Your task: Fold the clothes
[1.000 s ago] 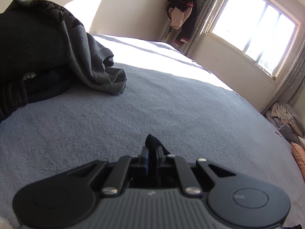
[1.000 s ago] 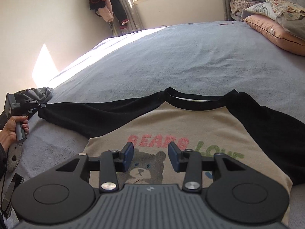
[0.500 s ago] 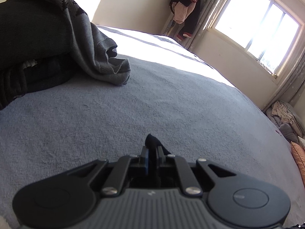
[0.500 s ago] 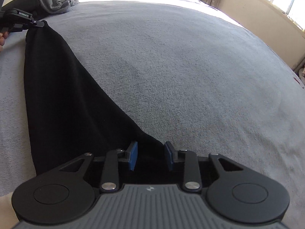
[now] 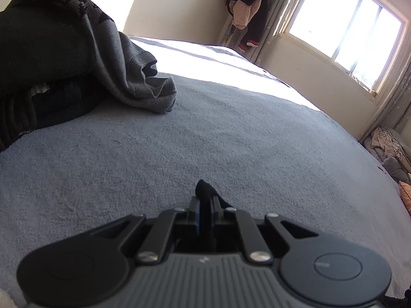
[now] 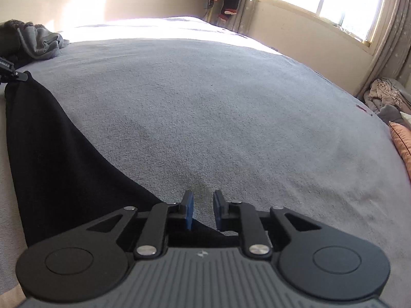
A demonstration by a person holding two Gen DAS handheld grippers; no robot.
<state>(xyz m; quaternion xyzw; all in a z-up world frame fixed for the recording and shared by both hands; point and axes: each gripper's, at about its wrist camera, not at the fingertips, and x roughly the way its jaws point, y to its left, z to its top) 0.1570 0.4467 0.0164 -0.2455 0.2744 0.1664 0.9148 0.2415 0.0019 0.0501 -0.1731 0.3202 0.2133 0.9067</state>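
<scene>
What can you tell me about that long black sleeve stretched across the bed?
The black sleeve looks like soft knit cloth, lying flat on the grey bedspread and widening toward the right gripper, whose jaws are opening above its near edge. Its far cuff is pinched in the shut left gripper. Beige cloth joins it at the lower left corner.

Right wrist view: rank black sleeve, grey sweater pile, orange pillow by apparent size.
1. black sleeve, largest, though it lies nearest the camera.
2. grey sweater pile.
3. orange pillow, cut by the frame edge; too close to the pile to rank firmly.

Sunlit window (image 5: 344, 23) lights cream walls (image 5: 179, 7) and the grey bed (image 5: 231, 128).
</scene>
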